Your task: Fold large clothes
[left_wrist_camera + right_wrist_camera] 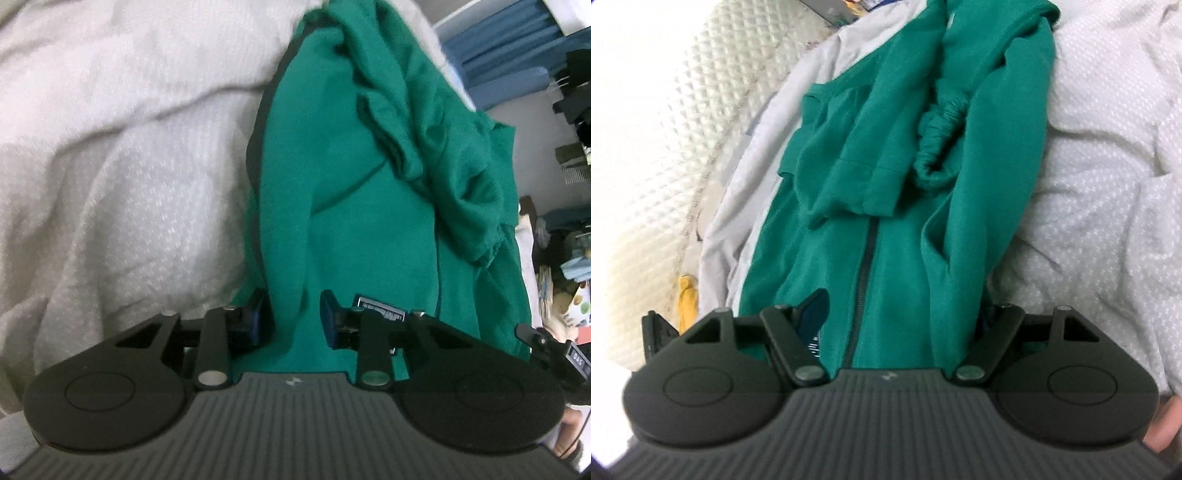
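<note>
A large green zip-up garment [369,177] lies lengthwise on a white textured bedcover [110,184], with a sleeve and its gathered cuff [938,147] bunched on top. My left gripper [293,317] sits low over the garment's near end, at its left edge. Its blue-padded fingers [328,321] stand a narrow gap apart with a fold of green cloth between them, and I see no clear pinch. My right gripper [905,314] stands wide open astride the same garment [894,258] beside the dark zipper [864,266]. Its right finger is mostly hidden behind the cloth.
Blue curtains [498,62] and cluttered shelves [565,258] stand past the bed's right side. A quilted cream surface [665,129] and a yellow cloth [687,299] lie left of the garment in the right wrist view. A hand [1163,424] shows at the lower right.
</note>
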The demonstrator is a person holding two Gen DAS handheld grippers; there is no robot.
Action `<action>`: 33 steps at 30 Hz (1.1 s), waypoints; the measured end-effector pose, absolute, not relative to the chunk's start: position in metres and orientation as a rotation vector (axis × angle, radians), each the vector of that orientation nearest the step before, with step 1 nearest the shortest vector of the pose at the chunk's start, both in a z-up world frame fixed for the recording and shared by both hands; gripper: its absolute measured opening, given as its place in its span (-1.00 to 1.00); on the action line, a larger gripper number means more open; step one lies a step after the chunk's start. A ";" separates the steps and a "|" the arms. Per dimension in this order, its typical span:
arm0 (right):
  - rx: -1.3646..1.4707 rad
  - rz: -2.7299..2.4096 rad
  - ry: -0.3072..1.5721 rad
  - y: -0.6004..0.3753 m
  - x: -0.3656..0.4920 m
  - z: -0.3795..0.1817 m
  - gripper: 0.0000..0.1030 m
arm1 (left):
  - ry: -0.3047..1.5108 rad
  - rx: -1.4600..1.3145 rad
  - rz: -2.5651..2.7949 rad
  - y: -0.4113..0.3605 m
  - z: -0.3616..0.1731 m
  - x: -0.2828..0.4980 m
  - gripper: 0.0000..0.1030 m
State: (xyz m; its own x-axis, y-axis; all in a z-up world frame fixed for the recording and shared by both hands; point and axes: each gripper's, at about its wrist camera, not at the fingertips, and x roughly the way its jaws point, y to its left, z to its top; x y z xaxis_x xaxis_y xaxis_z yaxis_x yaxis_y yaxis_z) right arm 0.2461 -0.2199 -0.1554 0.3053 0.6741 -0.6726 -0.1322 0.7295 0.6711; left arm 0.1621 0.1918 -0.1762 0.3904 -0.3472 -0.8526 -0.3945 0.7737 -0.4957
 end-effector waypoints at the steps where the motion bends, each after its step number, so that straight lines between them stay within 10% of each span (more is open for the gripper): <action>1: 0.543 0.547 1.170 -0.219 0.247 -0.158 0.50 | 1.222 -0.725 0.046 0.191 -0.180 0.163 -0.29; 8: 0.351 0.328 1.235 -0.192 0.259 -0.177 0.14 | 1.268 -0.584 0.094 0.179 -0.190 0.181 -0.23; 15: 0.349 0.299 1.185 -0.191 0.257 -0.173 -0.67 | 1.106 -0.683 0.116 0.197 -0.171 0.170 -0.84; 33: 0.860 0.547 0.779 -0.301 0.217 -0.041 -0.79 | 0.675 -1.011 -0.090 0.241 -0.026 0.090 -0.88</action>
